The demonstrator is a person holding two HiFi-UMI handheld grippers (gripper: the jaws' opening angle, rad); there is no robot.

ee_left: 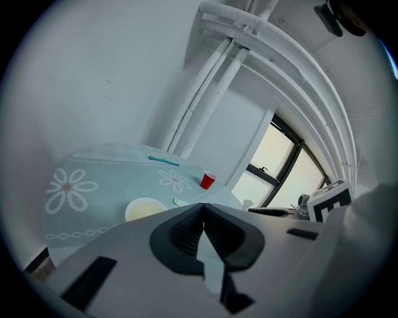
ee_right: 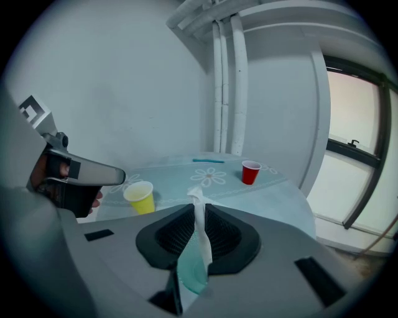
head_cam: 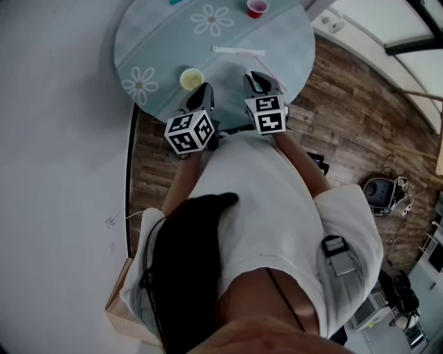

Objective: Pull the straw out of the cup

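A yellow cup point(head_cam: 192, 78) point(ee_right: 139, 197) stands near the front edge of the round table point(head_cam: 159, 41), and no straw shows in it. My right gripper point(ee_right: 198, 208) point(head_cam: 256, 75) is shut on a thin white paper-wrapped straw point(ee_right: 199, 231) that stands upright between its pads, its twisted end above the jaws. My left gripper point(ee_left: 203, 209) point(head_cam: 205, 88) hovers just right of the cup, jaws shut and empty. Another white wrapped straw point(head_cam: 237, 50) point(ee_left: 180, 202) lies flat on the cloth beyond both grippers.
A red cup point(head_cam: 257, 7) point(ee_right: 250, 172) point(ee_left: 208, 180) stands at the table's far side. A teal straw point(ee_right: 208, 160) point(ee_left: 163, 160) lies near the back edge. A white wall runs along the left, with pipes point(ee_right: 229, 87) behind the table and a window point(ee_right: 357, 149) at right.
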